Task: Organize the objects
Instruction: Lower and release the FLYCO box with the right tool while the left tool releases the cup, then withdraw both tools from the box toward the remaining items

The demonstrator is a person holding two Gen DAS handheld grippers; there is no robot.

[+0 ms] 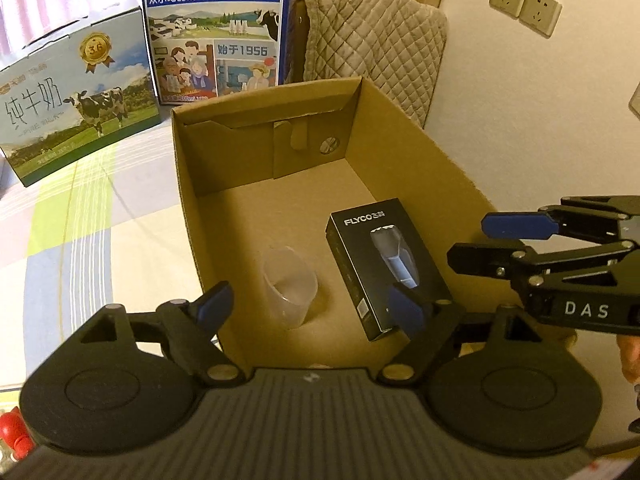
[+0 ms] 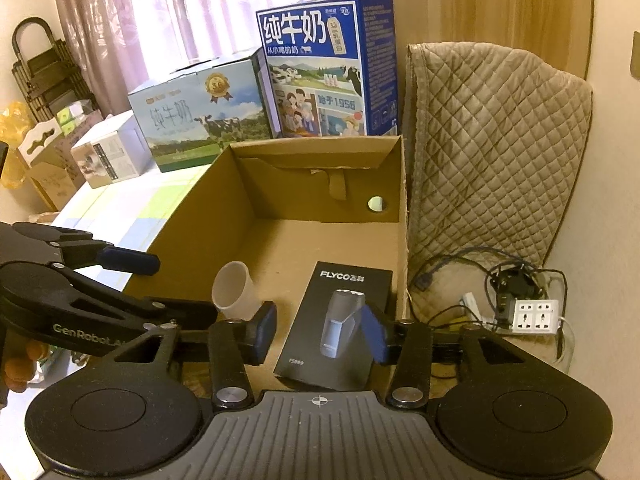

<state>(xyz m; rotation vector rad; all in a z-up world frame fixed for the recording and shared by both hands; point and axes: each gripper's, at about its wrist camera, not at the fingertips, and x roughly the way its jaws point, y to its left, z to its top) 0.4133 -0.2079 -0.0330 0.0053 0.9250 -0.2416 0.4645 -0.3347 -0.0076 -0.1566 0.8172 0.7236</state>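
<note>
An open brown cardboard box (image 1: 420, 152) (image 2: 320, 142) stands on a striped cloth. On its floor lie a clear plastic cup (image 1: 290, 284) (image 2: 236, 292), tipped on its side, and a black FLYCO shaver box (image 1: 390, 268) (image 2: 340, 328) lying flat to the cup's right. My left gripper (image 1: 312, 306) hovers over the box's near end, open and holding nothing; the right wrist view shows it (image 2: 172, 286) at the left. My right gripper (image 2: 320, 334) is open above the shaver box, apart from it. In the left wrist view it (image 1: 480, 242) reaches in over the right wall.
Two milk cartons, one pale (image 1: 76, 92) (image 2: 200, 120) and one blue (image 1: 218, 28) (image 2: 328, 68), stand behind the box. A quilted cover (image 2: 492, 152) drapes a seat at the right, with a power strip (image 2: 536, 316) and cables below. Smaller boxes (image 2: 108, 156) sit far left.
</note>
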